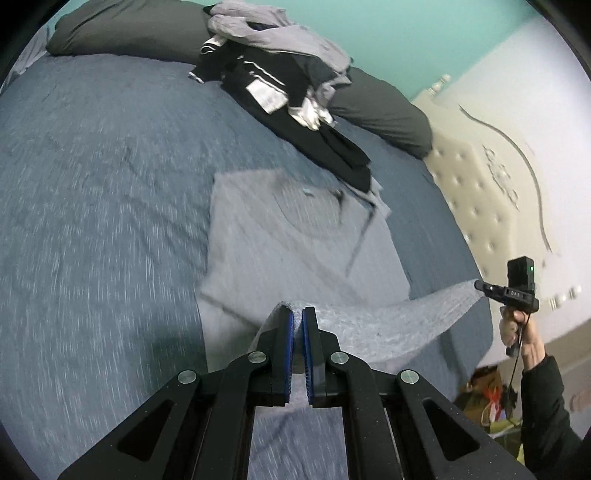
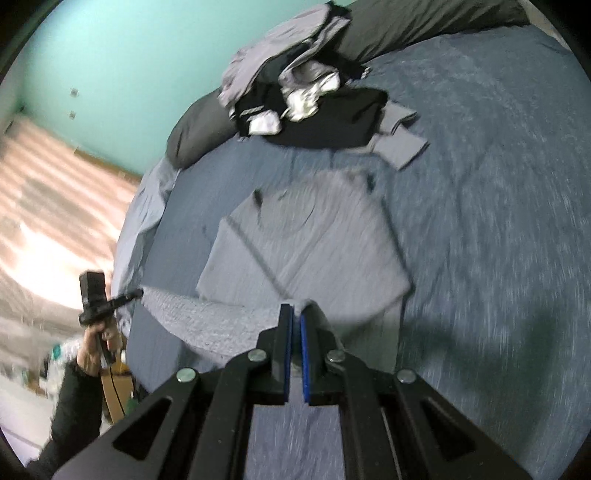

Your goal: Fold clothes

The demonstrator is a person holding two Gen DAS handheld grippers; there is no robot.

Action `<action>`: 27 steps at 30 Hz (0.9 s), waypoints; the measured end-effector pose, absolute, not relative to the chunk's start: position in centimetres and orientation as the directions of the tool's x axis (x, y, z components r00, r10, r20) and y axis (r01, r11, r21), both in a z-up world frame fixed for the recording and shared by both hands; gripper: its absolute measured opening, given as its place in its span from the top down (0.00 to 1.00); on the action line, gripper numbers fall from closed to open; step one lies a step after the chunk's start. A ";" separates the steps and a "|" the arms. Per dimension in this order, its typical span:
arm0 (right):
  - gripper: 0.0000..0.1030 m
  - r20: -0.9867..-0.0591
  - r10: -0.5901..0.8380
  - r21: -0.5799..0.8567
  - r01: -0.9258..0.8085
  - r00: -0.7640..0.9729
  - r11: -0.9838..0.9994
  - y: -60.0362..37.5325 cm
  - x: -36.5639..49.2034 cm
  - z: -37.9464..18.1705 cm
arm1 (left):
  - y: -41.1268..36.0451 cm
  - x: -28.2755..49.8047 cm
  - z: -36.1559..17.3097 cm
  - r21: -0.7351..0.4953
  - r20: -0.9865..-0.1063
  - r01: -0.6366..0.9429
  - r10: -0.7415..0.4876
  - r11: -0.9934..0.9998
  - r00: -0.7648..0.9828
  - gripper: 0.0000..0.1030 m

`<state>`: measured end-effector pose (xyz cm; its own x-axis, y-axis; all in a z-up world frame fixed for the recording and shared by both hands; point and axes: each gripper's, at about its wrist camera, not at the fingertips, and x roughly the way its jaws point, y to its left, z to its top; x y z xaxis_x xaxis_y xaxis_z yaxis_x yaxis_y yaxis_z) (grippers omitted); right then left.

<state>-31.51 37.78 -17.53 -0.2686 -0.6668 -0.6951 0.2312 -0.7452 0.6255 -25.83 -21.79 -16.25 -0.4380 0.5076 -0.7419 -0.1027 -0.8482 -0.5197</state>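
I am in a bedroom of a home. Under me spreads a wide bed covered by a blue heathered bedspread [image 1: 92, 206], and along its far edge lie long dark grey pillows [image 1: 125, 29]. A loose heap of grey, black and white clothes [image 1: 273, 74] sits against those pillows. To one side stands a cream padded headboard with buttoned tufting [image 1: 469, 177] and a curling carved trim. The wall behind the pillows is painted a flat turquoise [image 2: 110, 66], with two small plates fixed on it. Past the bed's near corner I see a cluttered floor with a brown cardboard box [image 2: 118, 391], blurred.
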 end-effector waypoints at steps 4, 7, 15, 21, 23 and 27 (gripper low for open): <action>0.97 -0.706 -0.647 0.613 0.209 -0.288 -0.762 37.5 -36.0 -18.7 | -22.6 -30.7 -17.8 -0.526 -0.745 -0.070 0.499 -0.848 -0.443 0.95; 0.97 -0.719 -0.627 0.592 0.209 -0.299 -0.778 37.0 -38.7 -19.3 | -23.5 -33.8 -18.6 -0.523 -0.752 -0.047 0.487 -0.851 -0.444 0.95; 0.97 -0.742 -0.574 0.537 0.205 -0.348 -0.818 35.7 -45.8 -20.9 | -25.2 -40.6 -20.5 -0.526 -0.749 0.002 0.462 -0.851 -0.476 0.95; 0.96 -0.766 -0.519 0.482 0.196 -0.379 -0.854 34.2 -49.4 -24.0 | -24.6 -44.2 -24.3 -0.507 -0.774 0.060 0.423 -0.860 -0.472 0.93; 0.96 -0.777 -0.502 0.472 0.176 -0.380 -0.864 33.9 -49.9 -25.4 | -24.3 -44.9 -26.3 -0.509 -0.787 0.090 0.420 -0.856 -0.453 0.93; 0.95 -0.797 -0.474 0.464 0.123 -0.374 -0.877 33.7 -50.4 -28.3 | -24.2 -45.2 -28.9 -0.515 -0.798 0.139 0.413 -0.846 -0.439 0.84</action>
